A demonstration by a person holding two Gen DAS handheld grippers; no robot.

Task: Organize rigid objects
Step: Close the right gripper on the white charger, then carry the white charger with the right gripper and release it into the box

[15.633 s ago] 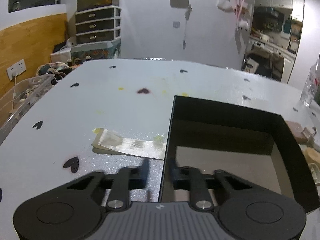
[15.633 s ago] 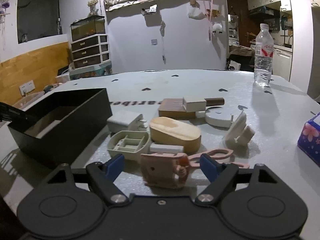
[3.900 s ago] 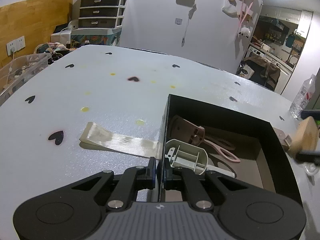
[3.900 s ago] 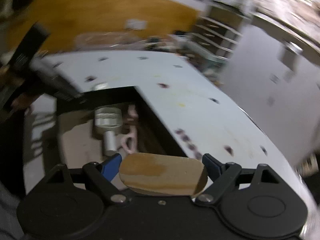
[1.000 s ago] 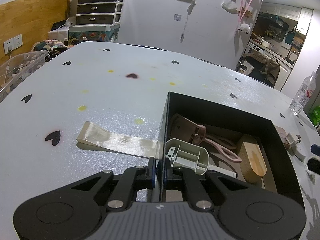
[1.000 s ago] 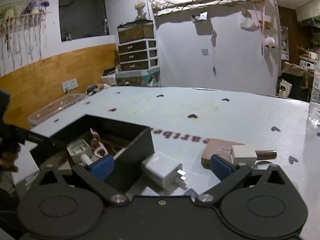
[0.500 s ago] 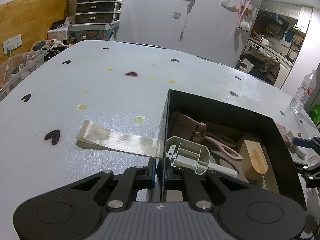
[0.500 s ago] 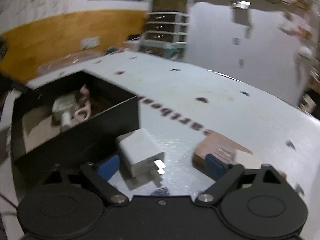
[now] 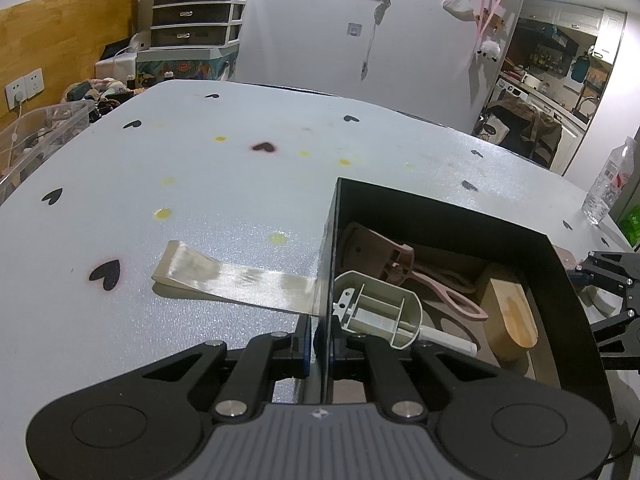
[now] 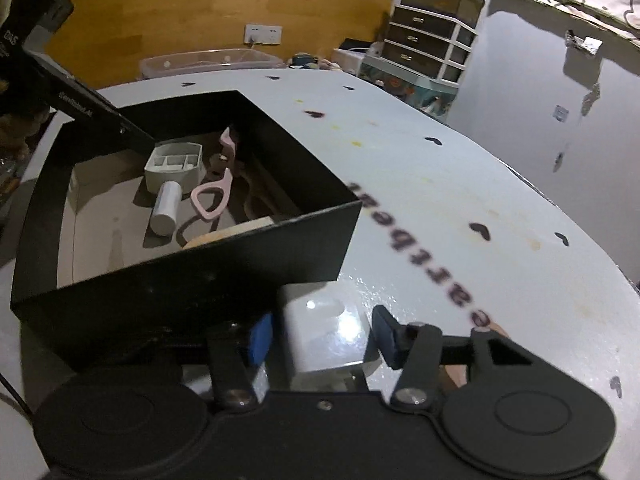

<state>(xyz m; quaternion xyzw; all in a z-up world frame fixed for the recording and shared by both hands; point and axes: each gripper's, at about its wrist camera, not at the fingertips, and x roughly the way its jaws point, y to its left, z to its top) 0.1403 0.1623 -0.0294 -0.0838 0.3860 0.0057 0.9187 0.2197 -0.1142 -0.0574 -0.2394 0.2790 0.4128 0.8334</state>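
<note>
My left gripper is shut on the near wall of the black box. Inside the box lie a grey-green compartment part, a pink clip tool and a rounded wooden block. In the right wrist view the box stands just ahead and to the left. My right gripper is open around a white charger plug on the table beside the box; its pads stand a little off the plug's sides. The right gripper also shows at the right edge of the left wrist view.
A beige ribbon strip lies on the white table left of the box. A water bottle stands far right. A clear plastic bin and a drawer unit sit beyond the table edge.
My right gripper has moved down and forward so the white plug now sits between its fingers, close to the box's wall. My left gripper still holds the box wall.
</note>
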